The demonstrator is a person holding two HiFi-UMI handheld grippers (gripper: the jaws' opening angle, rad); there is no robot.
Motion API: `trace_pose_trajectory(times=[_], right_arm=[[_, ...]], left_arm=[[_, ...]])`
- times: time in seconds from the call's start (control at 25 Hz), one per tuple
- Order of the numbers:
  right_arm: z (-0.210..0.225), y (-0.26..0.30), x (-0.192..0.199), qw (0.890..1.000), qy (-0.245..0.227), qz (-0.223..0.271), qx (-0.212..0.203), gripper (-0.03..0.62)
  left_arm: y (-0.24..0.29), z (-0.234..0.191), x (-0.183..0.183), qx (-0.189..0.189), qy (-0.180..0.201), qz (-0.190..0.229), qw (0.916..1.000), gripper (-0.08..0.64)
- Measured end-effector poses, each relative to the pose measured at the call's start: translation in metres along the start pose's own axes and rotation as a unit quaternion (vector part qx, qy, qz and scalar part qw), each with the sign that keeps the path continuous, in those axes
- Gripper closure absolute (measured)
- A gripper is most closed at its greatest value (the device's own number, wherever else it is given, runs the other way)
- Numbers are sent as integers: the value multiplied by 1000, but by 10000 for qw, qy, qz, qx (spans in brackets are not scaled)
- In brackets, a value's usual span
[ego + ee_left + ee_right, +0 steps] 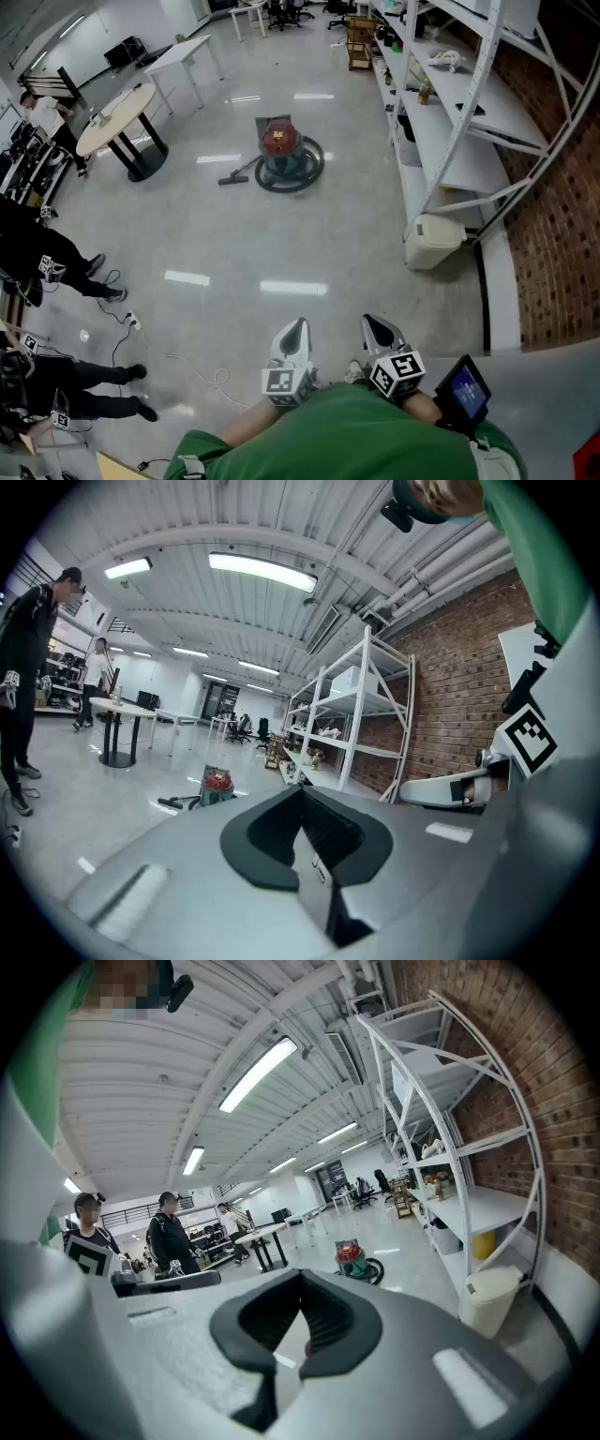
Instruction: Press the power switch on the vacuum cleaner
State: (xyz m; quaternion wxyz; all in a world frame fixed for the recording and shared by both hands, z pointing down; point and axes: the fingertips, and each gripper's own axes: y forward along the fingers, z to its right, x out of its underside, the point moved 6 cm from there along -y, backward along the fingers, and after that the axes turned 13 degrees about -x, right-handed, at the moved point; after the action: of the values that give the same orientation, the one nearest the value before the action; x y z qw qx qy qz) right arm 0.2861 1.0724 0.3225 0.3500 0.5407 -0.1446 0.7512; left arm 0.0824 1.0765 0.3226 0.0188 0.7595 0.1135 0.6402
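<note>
The left gripper (296,328) and right gripper (373,326) are held with jaws together, empty; the vacuum cleaner (278,148) is seen well ahead.

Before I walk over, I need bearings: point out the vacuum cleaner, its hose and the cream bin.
vacuum cleaner (277,141): head view, red lid.
hose (316,167): head view, coiled loop.
cream bin (435,232): head view, lid.

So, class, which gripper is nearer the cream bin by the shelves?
Right. The right gripper is held short of the bin, slightly to its left; the left gripper sits further left again.
</note>
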Motion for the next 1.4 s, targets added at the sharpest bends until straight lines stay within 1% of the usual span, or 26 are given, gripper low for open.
trace_pose_trajectory(times=[0.8, 1.0, 1.16, 1.4], right_arm=[[4, -13, 2, 10000, 43, 59, 16, 591], [16, -15, 1, 9999, 88, 35, -68, 591], [28, -13, -3, 9997, 34, -8, -245, 591], [42, -9, -7, 9989, -91, -47, -450, 591]], left_arm=[[-4, 11, 4, 1, 34, -135, 9999, 552], [0, 20, 6, -165, -17, -191, 9997, 552], [3, 31, 7, -333, -14, -185, 9993, 552], [5, 42, 11, -609, 24, -58, 9981, 552]])
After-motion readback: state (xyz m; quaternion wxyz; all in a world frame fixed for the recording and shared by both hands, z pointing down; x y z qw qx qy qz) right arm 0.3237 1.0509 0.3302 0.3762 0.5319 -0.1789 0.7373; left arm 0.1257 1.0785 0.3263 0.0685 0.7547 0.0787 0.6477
